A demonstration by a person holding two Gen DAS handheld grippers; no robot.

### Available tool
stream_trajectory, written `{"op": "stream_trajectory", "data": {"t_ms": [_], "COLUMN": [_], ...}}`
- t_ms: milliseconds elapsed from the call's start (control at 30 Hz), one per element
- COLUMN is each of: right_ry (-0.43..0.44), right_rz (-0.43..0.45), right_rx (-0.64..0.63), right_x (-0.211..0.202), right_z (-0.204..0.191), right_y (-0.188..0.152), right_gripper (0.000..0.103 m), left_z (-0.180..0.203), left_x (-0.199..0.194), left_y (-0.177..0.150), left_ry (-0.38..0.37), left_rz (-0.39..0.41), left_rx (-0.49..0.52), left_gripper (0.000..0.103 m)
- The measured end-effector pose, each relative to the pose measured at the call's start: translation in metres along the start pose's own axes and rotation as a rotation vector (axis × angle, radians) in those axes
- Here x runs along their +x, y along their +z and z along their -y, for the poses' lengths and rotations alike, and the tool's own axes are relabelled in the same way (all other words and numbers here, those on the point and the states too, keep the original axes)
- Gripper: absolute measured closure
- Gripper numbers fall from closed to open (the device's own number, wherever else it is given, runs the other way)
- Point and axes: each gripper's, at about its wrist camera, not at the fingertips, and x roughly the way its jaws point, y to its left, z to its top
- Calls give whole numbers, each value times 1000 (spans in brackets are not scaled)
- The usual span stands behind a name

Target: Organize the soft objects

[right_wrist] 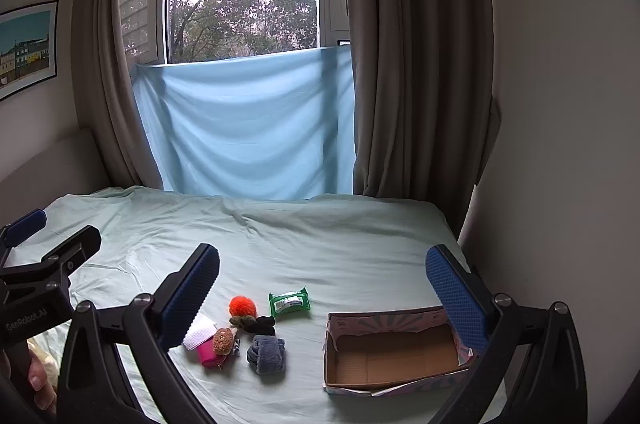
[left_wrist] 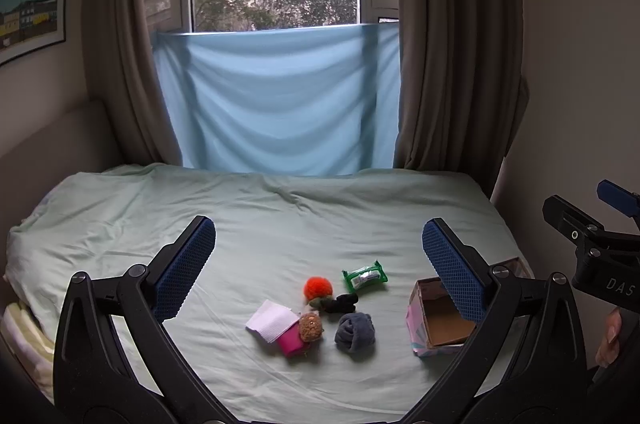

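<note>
A small heap of soft items lies on the pale green bed sheet [left_wrist: 280, 216]: an orange pom-pom [left_wrist: 318, 286], a green wipes pack [left_wrist: 365, 276], a black scrunchie [left_wrist: 342, 302], a rolled grey sock [left_wrist: 354, 332], a white cloth [left_wrist: 270, 320], a pink pouch [left_wrist: 292, 343] and a brown fuzzy ball [left_wrist: 311, 326]. To their right stands an open cardboard box [right_wrist: 400, 362], nothing inside. My left gripper [left_wrist: 319, 230] hangs open above and short of the heap. My right gripper [right_wrist: 323, 254] is open too, between the heap and the box. The same pom-pom [right_wrist: 242, 306] and sock [right_wrist: 267, 354] show in the right wrist view.
The bed ends at a window hung with a blue cloth [left_wrist: 280, 95] and brown curtains [left_wrist: 448, 63]. A wall [right_wrist: 560, 143] runs close along the bed's right side, just past the box. A padded headboard [left_wrist: 52, 139] is at the left. A hand [left_wrist: 610, 340] holds the other gripper's handle.
</note>
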Motion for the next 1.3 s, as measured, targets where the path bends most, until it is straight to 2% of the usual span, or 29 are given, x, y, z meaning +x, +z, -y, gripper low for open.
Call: {"op": "stream_trajectory", "data": {"t_ms": [267, 467, 600, 700, 867, 967, 1067, 1167, 1300], "right_ry": [7, 34, 75, 82, 92, 88, 97, 68, 6], "right_rz": [-1, -24, -65, -77, -123, -155, -207, -242, -290], "right_rx": [-10, -27, -34, -48, -5, 8, 42, 74, 100], "right_x": [2, 10, 24, 36, 59, 77, 99, 123, 162], "right_z": [-2, -6, -12, -22, -45, -62, -77, -89, -104], "right_y": [1, 6, 1, -10, -32, -48, -63, -77, -103], "right_gripper": [0, 0, 0, 0, 0, 0, 0, 0, 0], "left_z": [0, -10, -26, -45, -83, -103, -124, -142, -160], "left_x": [3, 7, 8, 15, 40, 64, 93, 133, 190], "left_y": [1, 1, -11, -27, -49, -60, -73, -93, -120], "left_ry": [-1, 4, 88, 119, 108, 68, -36, -130, -210], "left_rz": [-9, -47, -60, -73, -121, -158, -218, -288, -377], "left_rx": [-3, -37, -33, -17, 2, 30, 49, 65, 57], "left_gripper": [0, 0, 0, 0, 0, 0, 0, 0, 0]}}
